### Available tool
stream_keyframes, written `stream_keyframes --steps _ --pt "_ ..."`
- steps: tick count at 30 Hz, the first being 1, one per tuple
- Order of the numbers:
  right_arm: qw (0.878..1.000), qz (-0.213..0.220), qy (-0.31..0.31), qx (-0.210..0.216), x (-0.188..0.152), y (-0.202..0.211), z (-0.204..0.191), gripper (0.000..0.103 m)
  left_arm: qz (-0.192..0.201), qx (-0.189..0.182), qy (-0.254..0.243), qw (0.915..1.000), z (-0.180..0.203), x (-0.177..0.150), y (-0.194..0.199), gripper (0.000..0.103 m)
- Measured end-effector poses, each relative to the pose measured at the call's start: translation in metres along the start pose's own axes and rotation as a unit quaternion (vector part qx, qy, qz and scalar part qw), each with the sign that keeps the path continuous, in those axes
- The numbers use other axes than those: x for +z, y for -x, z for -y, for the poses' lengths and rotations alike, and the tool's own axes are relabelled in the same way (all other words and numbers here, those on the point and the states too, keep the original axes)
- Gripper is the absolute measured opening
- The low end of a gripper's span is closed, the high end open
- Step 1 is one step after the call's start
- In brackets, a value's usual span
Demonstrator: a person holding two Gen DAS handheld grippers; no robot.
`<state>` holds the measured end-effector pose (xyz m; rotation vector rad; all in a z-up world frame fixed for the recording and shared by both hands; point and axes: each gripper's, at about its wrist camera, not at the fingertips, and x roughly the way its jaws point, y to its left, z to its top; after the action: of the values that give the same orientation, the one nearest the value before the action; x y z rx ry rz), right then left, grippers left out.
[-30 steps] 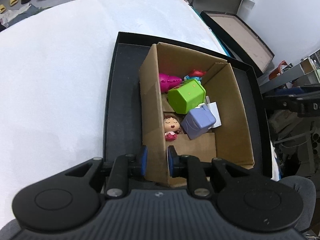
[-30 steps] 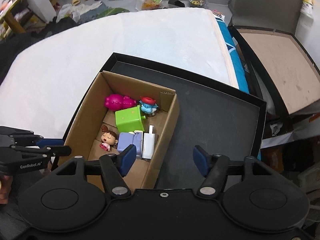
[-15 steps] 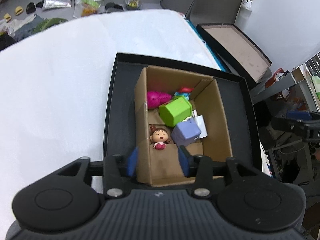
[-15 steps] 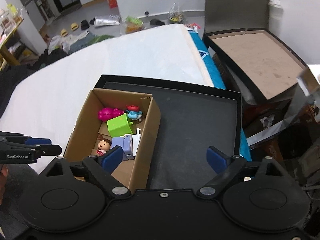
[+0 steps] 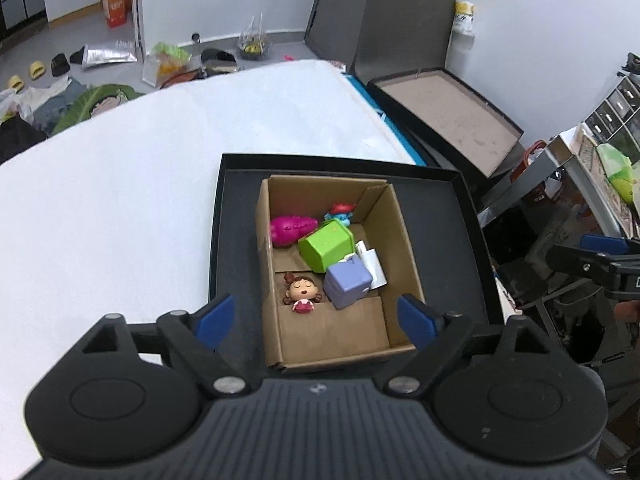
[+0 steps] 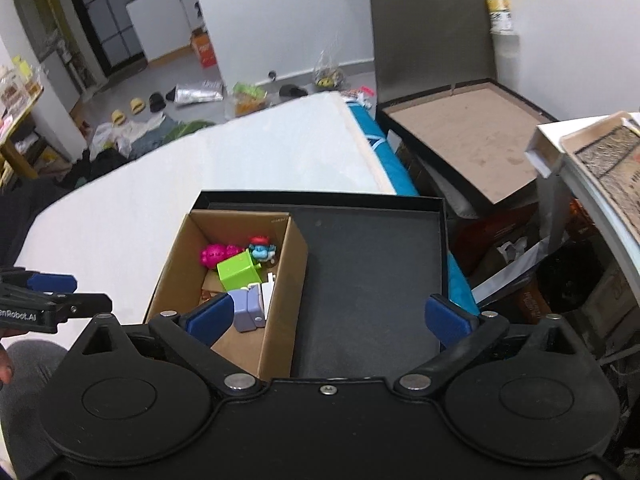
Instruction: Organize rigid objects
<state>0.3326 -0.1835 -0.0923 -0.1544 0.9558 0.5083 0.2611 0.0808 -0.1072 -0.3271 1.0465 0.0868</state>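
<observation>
Both hand-held grippers are up in the air with nothing in them. The left hand-held gripper [image 5: 316, 320] has its blue pads spread wide, hanging above the near end of the brown cardboard box [image 5: 404, 240]. The right hand-held gripper [image 6: 326, 316] is spread wide too, over the near side of the shallow black tray [image 6: 372, 280].

The cardboard box sits inside that tray, pushed to its left side, and the tray lies on the white mattress [image 5: 120, 220] near its right edge.

All the toys are in the box. The magenta bumpy plastic toy [image 5: 290, 230] and the small blue figure with a red cap [image 5: 340, 212] are at the far end. The lime green plastic cube [image 5: 326, 246] sits tilted in the middle, touching the lavender plastic cube [image 5: 348, 286]. A white plastic piece [image 5: 372, 262] is tucked beside the lavender one. The little doll with brown hair and a pink dress [image 5: 302, 292] lies face up at the near left.
</observation>
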Motion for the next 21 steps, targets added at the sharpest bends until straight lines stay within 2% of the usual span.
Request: stream_keyframes --steps 10,21 --pt "0.999 0.046 -0.025 -0.004 -0.021 0.036 -0.010 0.103 0.042 -0.006 -0.011 0.9990 0.013 -0.013 0.041 0.094" --pt "0.991 0.095 -0.091 -0.011 -0.042 0.076 -0.003 0.103 0.087 -0.016 -0.022 0.9958 0.025 -0.033 0.080 0.095"
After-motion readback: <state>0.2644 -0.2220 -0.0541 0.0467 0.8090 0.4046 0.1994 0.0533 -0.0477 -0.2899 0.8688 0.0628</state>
